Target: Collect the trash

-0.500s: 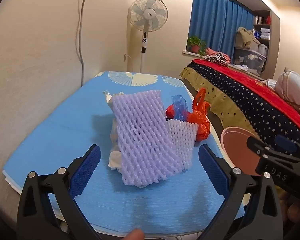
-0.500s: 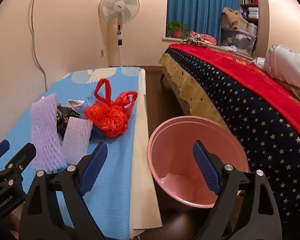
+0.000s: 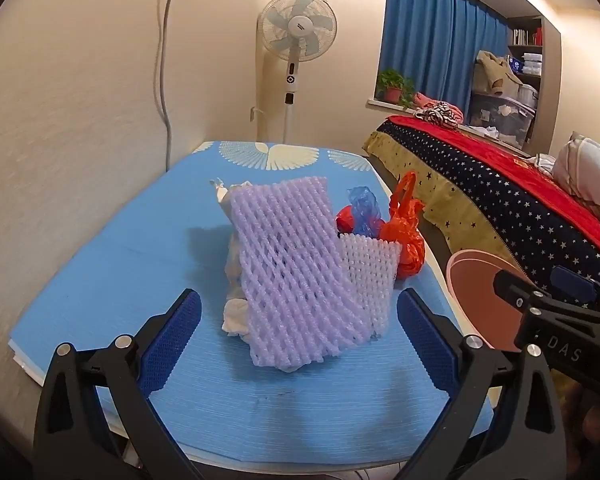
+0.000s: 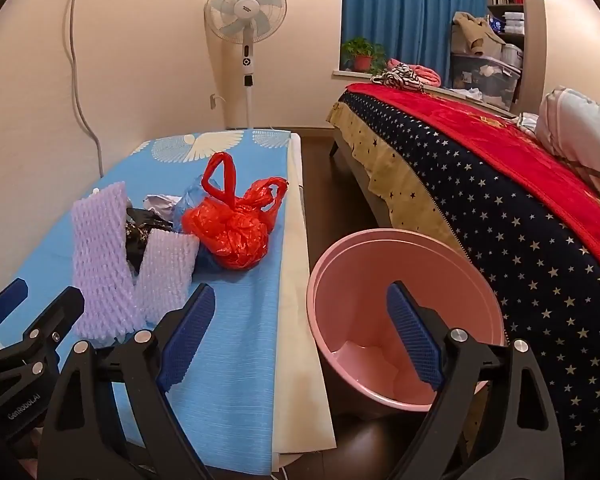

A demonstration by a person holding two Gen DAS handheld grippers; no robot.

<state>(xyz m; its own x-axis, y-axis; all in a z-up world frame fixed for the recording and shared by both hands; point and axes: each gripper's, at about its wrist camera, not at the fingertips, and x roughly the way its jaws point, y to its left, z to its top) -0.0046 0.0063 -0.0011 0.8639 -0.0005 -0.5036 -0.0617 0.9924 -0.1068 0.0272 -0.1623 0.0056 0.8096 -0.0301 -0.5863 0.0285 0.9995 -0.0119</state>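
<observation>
A heap of trash lies on the blue table (image 3: 112, 264): a large purple foam net (image 3: 292, 268), a smaller white foam net (image 3: 370, 276), a knotted red plastic bag (image 3: 406, 232), a blue plastic bag (image 3: 364, 210) and crumpled white paper (image 3: 236, 312). My left gripper (image 3: 298, 338) is open just in front of the purple net, nothing between its fingers. My right gripper (image 4: 302, 336) is open over the table's right edge and the pink bucket (image 4: 472, 264), empty. From the right wrist I see the red bag (image 4: 232, 232), purple net (image 4: 100, 256) and black wrapper (image 4: 140, 232).
A bed (image 4: 500, 184) with a star-patterned cover runs along the right, close to the bucket. A standing fan (image 3: 296, 40) is behind the table, a wall (image 3: 60, 120) on the left. A cream sheet (image 4: 296, 280) edges the table.
</observation>
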